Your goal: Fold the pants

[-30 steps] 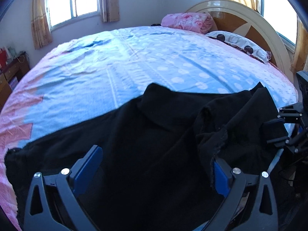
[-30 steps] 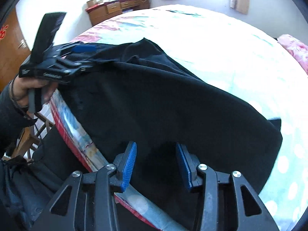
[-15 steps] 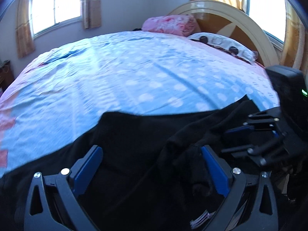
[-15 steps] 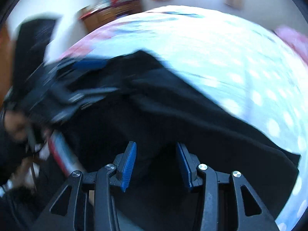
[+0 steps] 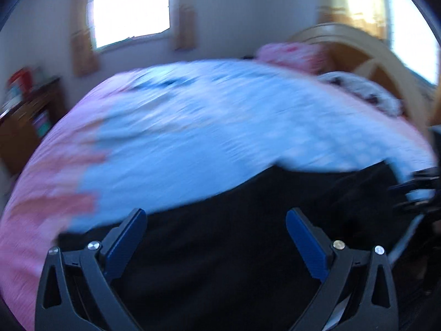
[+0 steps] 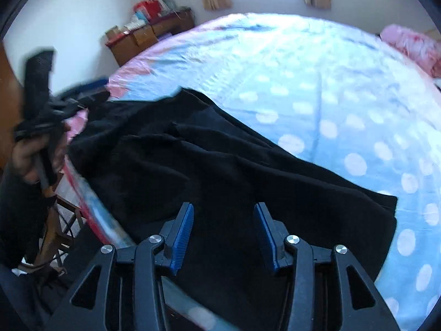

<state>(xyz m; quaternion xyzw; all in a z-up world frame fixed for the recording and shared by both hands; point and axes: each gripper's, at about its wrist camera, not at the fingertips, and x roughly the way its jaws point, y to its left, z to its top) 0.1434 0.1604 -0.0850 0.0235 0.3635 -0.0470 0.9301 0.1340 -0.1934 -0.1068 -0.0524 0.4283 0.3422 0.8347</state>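
Black pants [image 6: 220, 165] lie spread along the near edge of the bed, rumpled at the left end. My right gripper [image 6: 223, 209] hovers over them; its jaws are opening, and the blue pads stand apart with cloth only below them. In the blurred left wrist view my left gripper [image 5: 216, 215] is wide open above the pants [image 5: 248, 234], with nothing between its pads. The right wrist view shows the left gripper [image 6: 91, 91] at the far left, held by a hand [image 6: 35, 154] beside the pants' end. The right gripper [image 5: 413, 190] shows at the right edge.
The bed carries a light blue sheet with white dots [image 6: 317, 96] and pink borders. A pink pillow [image 5: 289, 55], a spotted pillow [image 5: 358, 88] and a curved headboard [image 5: 372, 60] are at the far end. A cluttered wooden desk [image 6: 154, 33] stands by the wall.
The bunched fold of cloth by my left gripper's right pad is gone and the pants lie flatter. The left gripper has swung fast to the left. The right pads stand slightly wider.
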